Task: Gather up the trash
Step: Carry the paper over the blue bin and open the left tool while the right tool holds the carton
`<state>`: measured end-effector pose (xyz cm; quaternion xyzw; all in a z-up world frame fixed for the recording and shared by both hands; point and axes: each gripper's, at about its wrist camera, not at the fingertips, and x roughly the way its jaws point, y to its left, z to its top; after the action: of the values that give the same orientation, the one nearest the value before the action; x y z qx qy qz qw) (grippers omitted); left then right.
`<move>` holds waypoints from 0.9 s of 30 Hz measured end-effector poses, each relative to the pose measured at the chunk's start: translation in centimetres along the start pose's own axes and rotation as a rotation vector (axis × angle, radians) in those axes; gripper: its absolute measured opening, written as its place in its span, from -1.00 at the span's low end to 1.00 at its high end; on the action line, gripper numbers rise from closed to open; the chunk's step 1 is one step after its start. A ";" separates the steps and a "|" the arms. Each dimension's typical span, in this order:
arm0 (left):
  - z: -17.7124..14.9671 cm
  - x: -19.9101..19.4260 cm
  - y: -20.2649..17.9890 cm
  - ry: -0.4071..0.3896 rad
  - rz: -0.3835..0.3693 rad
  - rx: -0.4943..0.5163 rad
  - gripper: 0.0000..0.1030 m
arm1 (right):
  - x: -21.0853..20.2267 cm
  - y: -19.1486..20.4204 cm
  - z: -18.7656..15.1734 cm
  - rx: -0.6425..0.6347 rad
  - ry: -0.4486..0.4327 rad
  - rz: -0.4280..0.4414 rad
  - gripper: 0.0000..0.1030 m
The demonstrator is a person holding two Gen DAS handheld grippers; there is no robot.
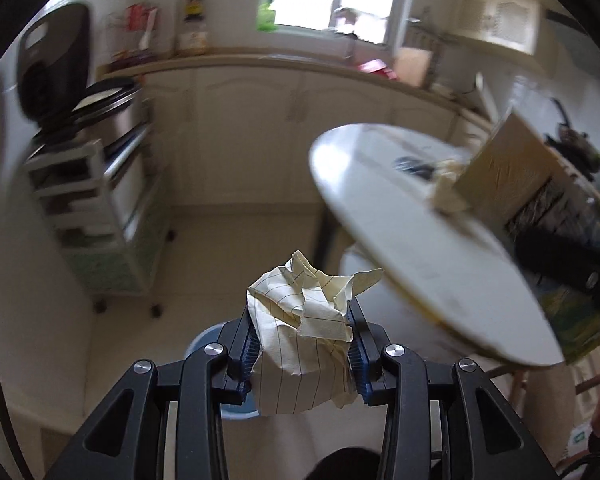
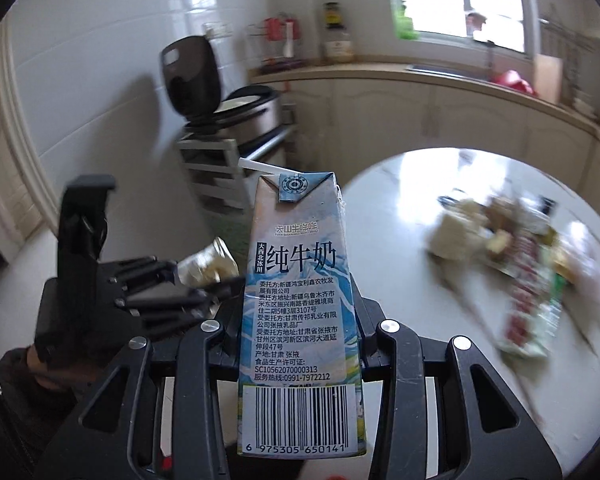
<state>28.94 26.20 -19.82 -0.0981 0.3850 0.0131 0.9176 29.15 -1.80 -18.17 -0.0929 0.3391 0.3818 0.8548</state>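
While left hand-held gripper [image 1: 302,354] clamps crumpled paper [image 1: 304,332] | right [image 2: 300,328] grips milk carton [image 2: 300,312], apparently upright.

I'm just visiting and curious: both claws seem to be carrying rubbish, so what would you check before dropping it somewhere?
1. Left gripper firmly clamps the crumpled lined paper: ok.
2. Right gripper firmly clamps the milk carton: ok.
3. Carton upright, straw on top: ok.
4. Bin in position: cannot tell; only a blue rim shows below the paper.
5. Table cleared of rubbish: not ok, a blurred pile of wrappers remains.
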 end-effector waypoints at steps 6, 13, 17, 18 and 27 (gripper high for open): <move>-1.7 3.2 6.2 0.098 0.070 -0.086 -0.30 | 9.4 5.4 2.4 -0.037 0.061 0.073 -0.30; 0.5 10.2 7.1 0.173 0.039 -0.120 -0.28 | 15.4 5.9 3.6 -0.013 0.108 0.044 -0.29; 2.0 13.1 7.2 0.190 0.033 -0.151 0.16 | 17.5 5.3 4.1 0.015 0.118 0.031 -0.29; 2.3 13.5 7.4 0.183 0.034 -0.159 0.25 | 18.2 5.1 4.2 0.028 0.123 0.029 -0.29; 1.6 13.6 10.1 0.175 0.151 -0.187 0.34 | 20.7 4.3 4.0 0.092 0.121 0.033 -0.17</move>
<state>38.64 35.69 -30.04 -0.1550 0.4667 0.1091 0.8638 38.04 15.11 -28.18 -0.0707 0.4086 0.3734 0.8298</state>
